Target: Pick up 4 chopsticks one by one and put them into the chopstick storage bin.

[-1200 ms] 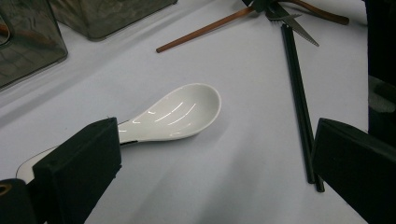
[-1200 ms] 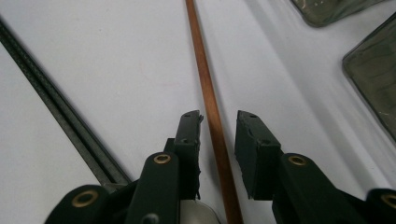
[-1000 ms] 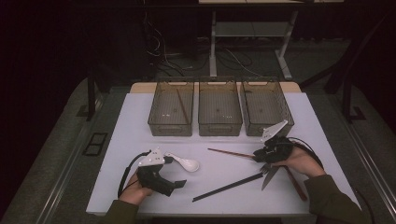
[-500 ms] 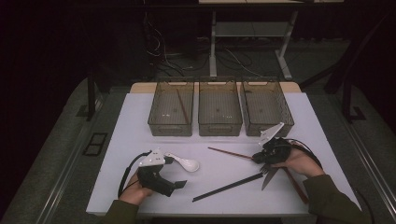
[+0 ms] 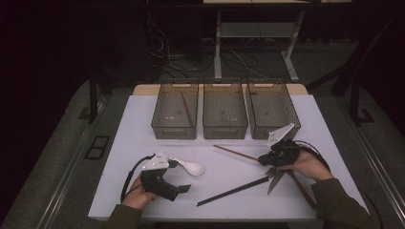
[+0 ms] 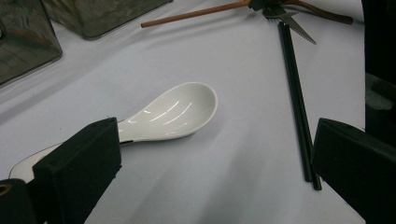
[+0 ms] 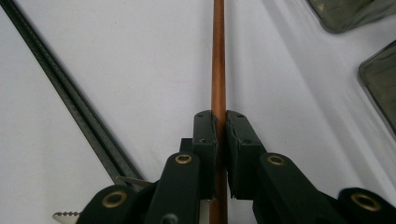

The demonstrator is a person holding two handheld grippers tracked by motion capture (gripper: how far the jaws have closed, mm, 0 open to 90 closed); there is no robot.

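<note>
- The right gripper sits near the right edge of the tabletop; its fingers have just been closing and now pinch a thin reddish-brown wooden chopstick between the pads.
- That chopstick lies on the white tabletop just in front of the middle and right bins, running from the gripper toward the centre.
- Just beside the right gripper, nearer the front edge, lie a pair of black chopsticks and a serrated metal knife.
- The left gripper rests near the front-left corner, its fingers spread wide with nothing pressed between them.
- A white ceramic soup spoon lies on the tabletop close to the left gripper, its handle passing behind one finger.
- Three clear smoky plastic bins stand in a row along the far edge; the left one holds another brown chopstick.
</note>
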